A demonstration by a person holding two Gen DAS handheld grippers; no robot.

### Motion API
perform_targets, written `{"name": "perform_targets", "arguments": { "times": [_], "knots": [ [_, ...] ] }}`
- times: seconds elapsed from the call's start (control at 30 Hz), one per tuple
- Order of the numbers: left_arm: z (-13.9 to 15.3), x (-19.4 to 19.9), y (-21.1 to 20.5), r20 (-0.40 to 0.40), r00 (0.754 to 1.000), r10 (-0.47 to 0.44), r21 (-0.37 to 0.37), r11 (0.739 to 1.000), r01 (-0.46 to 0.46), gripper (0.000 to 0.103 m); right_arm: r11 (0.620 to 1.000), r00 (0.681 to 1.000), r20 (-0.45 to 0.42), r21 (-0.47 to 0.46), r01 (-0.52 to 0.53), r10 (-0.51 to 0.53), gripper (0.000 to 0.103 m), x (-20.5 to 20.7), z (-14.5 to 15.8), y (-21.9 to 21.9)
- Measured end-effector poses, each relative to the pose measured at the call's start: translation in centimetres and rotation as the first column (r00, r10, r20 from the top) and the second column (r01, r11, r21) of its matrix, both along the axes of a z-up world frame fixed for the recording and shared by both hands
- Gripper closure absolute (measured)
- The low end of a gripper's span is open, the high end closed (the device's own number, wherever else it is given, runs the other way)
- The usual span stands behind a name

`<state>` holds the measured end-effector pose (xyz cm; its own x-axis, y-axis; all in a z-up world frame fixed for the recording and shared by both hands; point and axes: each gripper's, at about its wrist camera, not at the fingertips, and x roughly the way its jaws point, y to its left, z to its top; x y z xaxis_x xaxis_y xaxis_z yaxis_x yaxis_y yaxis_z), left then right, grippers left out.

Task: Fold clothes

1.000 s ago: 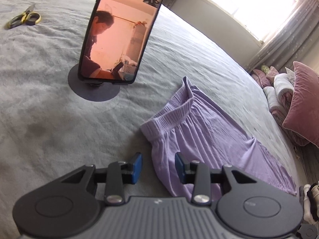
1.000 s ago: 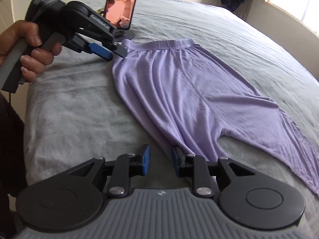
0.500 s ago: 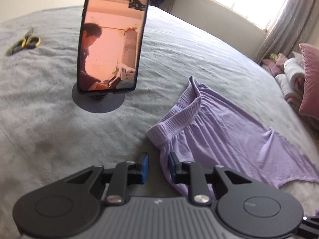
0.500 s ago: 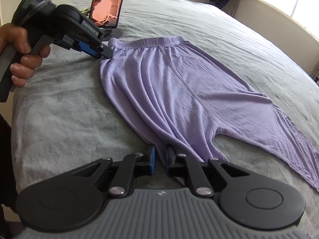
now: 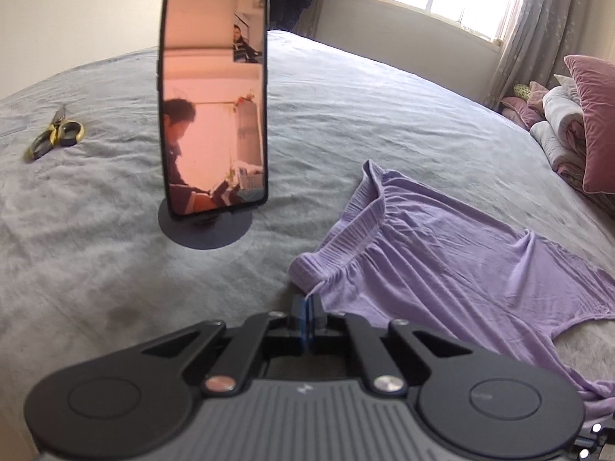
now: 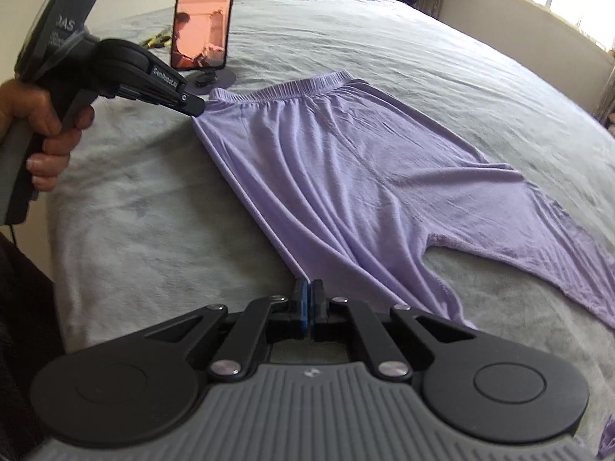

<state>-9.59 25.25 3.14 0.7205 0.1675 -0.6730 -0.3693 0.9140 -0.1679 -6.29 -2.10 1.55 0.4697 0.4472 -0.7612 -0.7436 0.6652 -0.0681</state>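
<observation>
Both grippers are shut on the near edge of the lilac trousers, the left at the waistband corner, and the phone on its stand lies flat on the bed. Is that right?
Not quite. The phone stands upright on its round stand, as the left wrist view shows. The rest holds: the left gripper and right gripper have their jaws shut on the lilac trousers, the left at the waistband corner.

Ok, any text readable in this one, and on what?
"GenRobotAI", roughly, slightly blurred: white print on the arm of the left gripper, right wrist view.
"DAS", first letter partly cut off: on the round grey head of the same gripper; the smaller lines under it are too blurred to read.
Phone screen: shows video, no legible text.
Small logo on each gripper's grey body: no letters.
</observation>
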Motion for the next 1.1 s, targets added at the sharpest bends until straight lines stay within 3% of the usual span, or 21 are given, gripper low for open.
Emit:
{"name": "perform_targets", "arguments": {
  "times": [0.37,0.63,0.77,0.83,0.87,0.93,1.03,1.1],
  "knots": [
    [0.7,-1.9,0.9,-0.029,0.999,-0.022,0.065,0.998,0.023,0.102,0.997,0.995,-0.065,0.048,-0.067,0.07,0.103,-3.3,1.7,1.1],
    [-1.2,-1.6,0.6,-0.144,0.989,-0.043,0.09,0.994,0.056,0.102,0.996,0.99,-0.106,-0.001,-0.091,0.09,0.102,-4.2,-0.7,2.5],
    [-1.5,-1.5,0.2,-0.161,0.986,-0.046,0.116,0.991,0.065,0.102,0.998,0.991,-0.114,0.007,-0.07,0.071,0.101,-4.1,-1.1,2.8],
    [-1.2,-1.5,0.0,-0.162,0.986,-0.046,0.132,0.989,0.068,0.095,0.998,0.991,-0.119,0.019,-0.063,0.065,0.099,-4.0,-0.8,2.6],
    [-0.9,-1.7,-0.2,-0.15,0.988,-0.047,0.143,0.987,0.069,0.095,0.998,0.991,-0.119,0.027,-0.056,0.059,0.09,-3.9,-0.5,2.4],
    [-0.2,-1.9,-0.7,-0.119,0.992,-0.051,0.166,0.984,0.07,0.065,0.998,0.992,-0.119,0.044,-0.04,0.045,0.089,-3.7,-0.1,1.9],
    [0.8,-2.4,-1.4,-0.072,0.996,-0.058,0.201,0.977,0.071,0.058,0.997,0.994,-0.111,0.073,-0.004,0.013,0.087,-3.5,0.9,0.5],
    [1.4,-2.6,-1.9,-0.044,0.997,-0.069,0.208,0.975,0.077,0.054,0.995,0.994,-0.11,0.094,0.032,-0.022,0.076,-3.1,1.5,-0.9]
  ]
}}
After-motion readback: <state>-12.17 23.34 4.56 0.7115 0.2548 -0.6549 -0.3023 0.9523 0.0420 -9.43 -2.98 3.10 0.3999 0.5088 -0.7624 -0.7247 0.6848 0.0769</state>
